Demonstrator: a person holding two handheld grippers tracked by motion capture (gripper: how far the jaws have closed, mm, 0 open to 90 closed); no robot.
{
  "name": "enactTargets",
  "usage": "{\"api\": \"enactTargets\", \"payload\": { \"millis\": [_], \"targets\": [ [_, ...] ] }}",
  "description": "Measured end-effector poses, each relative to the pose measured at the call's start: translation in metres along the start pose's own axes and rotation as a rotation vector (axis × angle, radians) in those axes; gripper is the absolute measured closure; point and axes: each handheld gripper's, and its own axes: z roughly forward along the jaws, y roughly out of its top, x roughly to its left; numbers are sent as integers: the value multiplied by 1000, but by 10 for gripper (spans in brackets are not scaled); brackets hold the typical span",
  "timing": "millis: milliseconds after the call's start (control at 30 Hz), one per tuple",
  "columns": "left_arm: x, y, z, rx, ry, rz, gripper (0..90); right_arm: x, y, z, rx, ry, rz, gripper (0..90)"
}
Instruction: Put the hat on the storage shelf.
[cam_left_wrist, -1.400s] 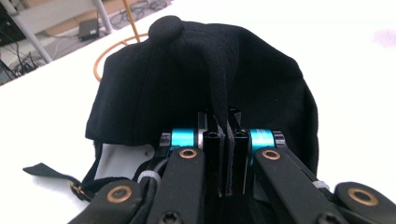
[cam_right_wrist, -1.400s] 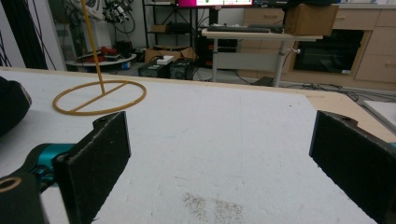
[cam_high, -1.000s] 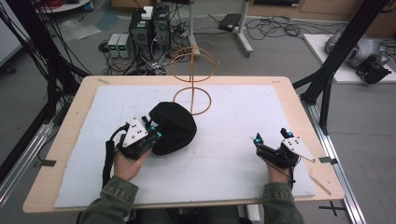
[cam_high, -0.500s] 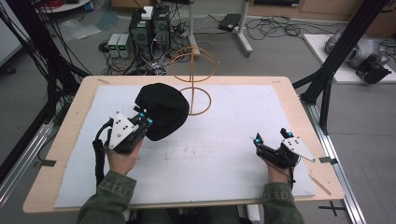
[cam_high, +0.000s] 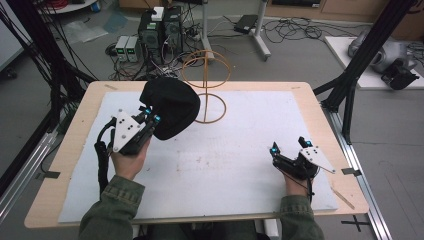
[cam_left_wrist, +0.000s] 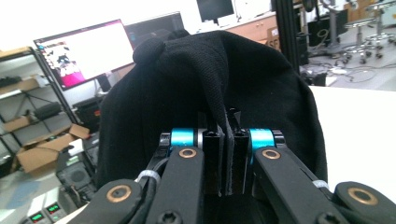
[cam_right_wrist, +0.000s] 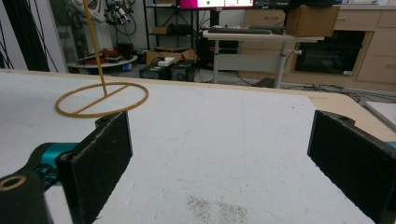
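A black cap (cam_high: 170, 106) hangs in the air over the left half of the table, held by my left gripper (cam_high: 150, 119), whose jaws are shut on a fold of its fabric. In the left gripper view the black cap (cam_left_wrist: 210, 88) bulges above the pinched jaws of the left gripper (cam_left_wrist: 227, 140). A golden wire stand (cam_high: 206, 75) with a ring base and a ring top rises just right of the cap. My right gripper (cam_high: 288, 150) rests low at the table's right front, open, with nothing between its pads (cam_right_wrist: 100, 154).
A white mat (cam_high: 240, 150) covers the wooden table (cam_high: 310, 90). The stand's ring base (cam_right_wrist: 100, 99) lies on the mat ahead of the right gripper. Black frame posts (cam_high: 360, 55) flank the table; cables and electronic boxes (cam_high: 160, 30) lie on the floor behind.
My left gripper has lifted the cap off the mat and carried it up and toward the stand. The right gripper has stayed where it was.
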Motion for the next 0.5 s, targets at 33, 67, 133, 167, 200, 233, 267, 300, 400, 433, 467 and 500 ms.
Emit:
{"api": "enactTargets", "payload": {
  "millis": [33,67,133,167,200,233,267,300,400,433,467,500],
  "targets": [
    [1,1,0,-2,7,6,878,0,0,0,-1,1,4,56],
    [1,2,1,-9,11,4,878,1,0,0,0,2,5,56],
    [0,5,1,-17,31,17,877,1,0,0,-3,3,5,56],
    [1,5,1,-19,35,22,878,1,0,0,-3,5,3,56],
    [1,7,1,-22,44,25,878,1,0,0,-4,6,3,56],
    [1,8,1,-23,46,26,878,1,0,0,-4,7,5,56],
    [2,9,2,-29,42,19,877,1,0,0,-3,7,8,56],
    [3,10,1,-33,43,23,876,1,0,0,0,7,12,56],
    [9,17,2,-36,47,29,877,1,0,0,-4,8,11,56],
    [11,20,4,-39,55,33,877,1,0,0,-3,8,11,56],
    [12,22,5,-40,57,39,877,1,0,1,-6,8,10,56],
    [15,25,6,-37,62,47,877,2,0,1,-8,8,12,56]
  ]
}}
